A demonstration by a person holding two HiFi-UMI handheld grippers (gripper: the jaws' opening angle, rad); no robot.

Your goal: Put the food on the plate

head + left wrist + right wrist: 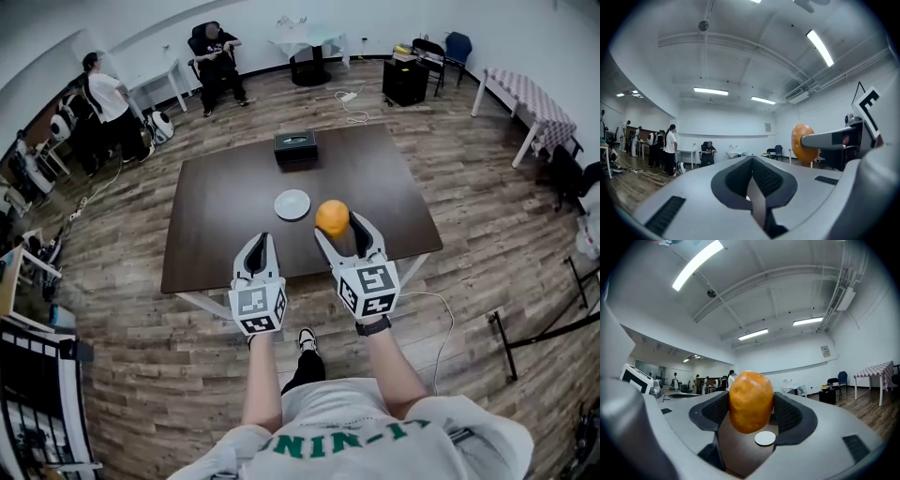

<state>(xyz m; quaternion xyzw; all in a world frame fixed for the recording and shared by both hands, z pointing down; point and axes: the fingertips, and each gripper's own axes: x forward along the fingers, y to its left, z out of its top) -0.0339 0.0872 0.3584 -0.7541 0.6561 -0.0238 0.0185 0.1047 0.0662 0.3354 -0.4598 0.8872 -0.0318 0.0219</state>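
An orange-brown round piece of food (332, 217) hangs above the dark table (216, 234), with my right gripper (338, 226) shut on it. In the right gripper view the food (751, 401) fills the gap between the two pads, and the small white plate (765, 438) shows just below it. The plate (292, 204) lies empty near the table's middle, just left of the held food. My left gripper (262, 242) hovers over the table's near edge, shut on nothing; its jaws meet (752, 159). From there the food (802, 143) shows at the right.
A black box (295, 148) stands on the table's far side. Wooden floor surrounds the table. Several people stand or sit at the back left (108, 94). A table with a checked cloth (530, 98) and chairs are at the right.
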